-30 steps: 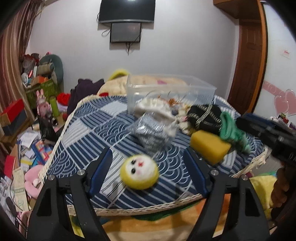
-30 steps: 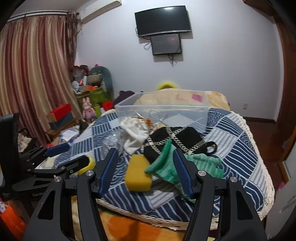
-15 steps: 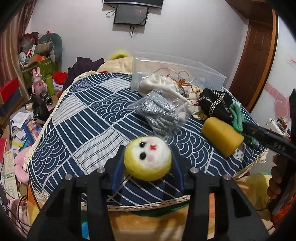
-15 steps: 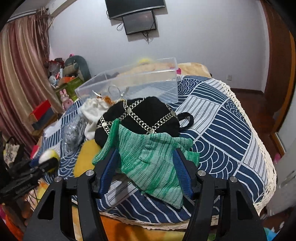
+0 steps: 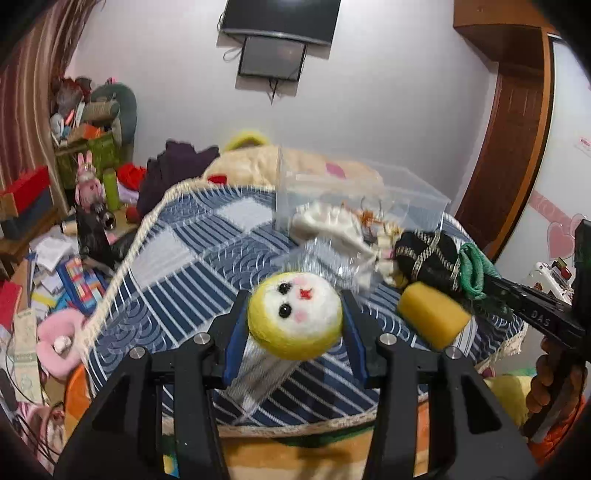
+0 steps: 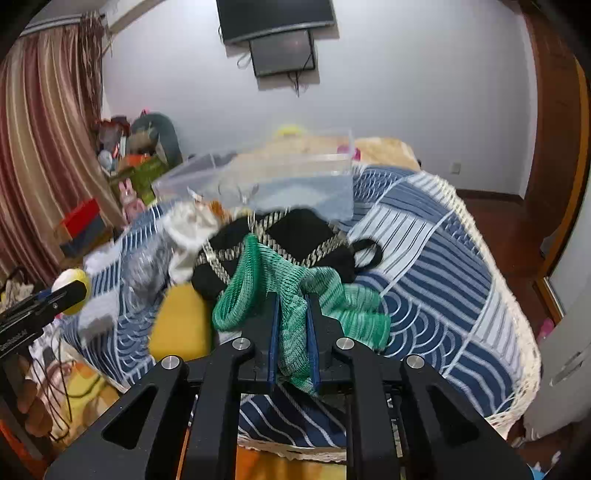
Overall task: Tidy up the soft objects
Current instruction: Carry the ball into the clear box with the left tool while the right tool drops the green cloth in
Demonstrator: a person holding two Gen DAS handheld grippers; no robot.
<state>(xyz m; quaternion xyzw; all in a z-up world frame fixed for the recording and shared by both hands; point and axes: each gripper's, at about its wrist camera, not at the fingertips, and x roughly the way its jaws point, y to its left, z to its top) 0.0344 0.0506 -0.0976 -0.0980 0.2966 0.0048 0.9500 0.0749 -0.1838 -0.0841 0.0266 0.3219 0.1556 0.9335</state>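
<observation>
My left gripper (image 5: 293, 317) is shut on a round yellow felt ball with a white face (image 5: 295, 319) and holds it above the near edge of the blue patterned table. My right gripper (image 6: 291, 314) is shut on a green knit cloth (image 6: 291, 332) that drapes over a black chained pouch (image 6: 295, 240). A yellow sponge (image 5: 430, 319) lies beside them and also shows in the right wrist view (image 6: 181, 321). A clear plastic bin (image 5: 354, 199) stands at the back of the table. A silver bagged item (image 5: 325, 258) and a white cloth (image 5: 325, 223) lie in front of it.
The table has a blue and white cover (image 6: 443, 266) with a cream fringe. Toys, boxes and papers clutter the floor to the left (image 5: 55, 258). A wooden door (image 5: 509, 147) stands at the right. A TV (image 5: 280, 16) hangs on the wall.
My left gripper closed on the yellow ball and lifted it. My right gripper moved onto the green cloth and closed on it, bunching it.
</observation>
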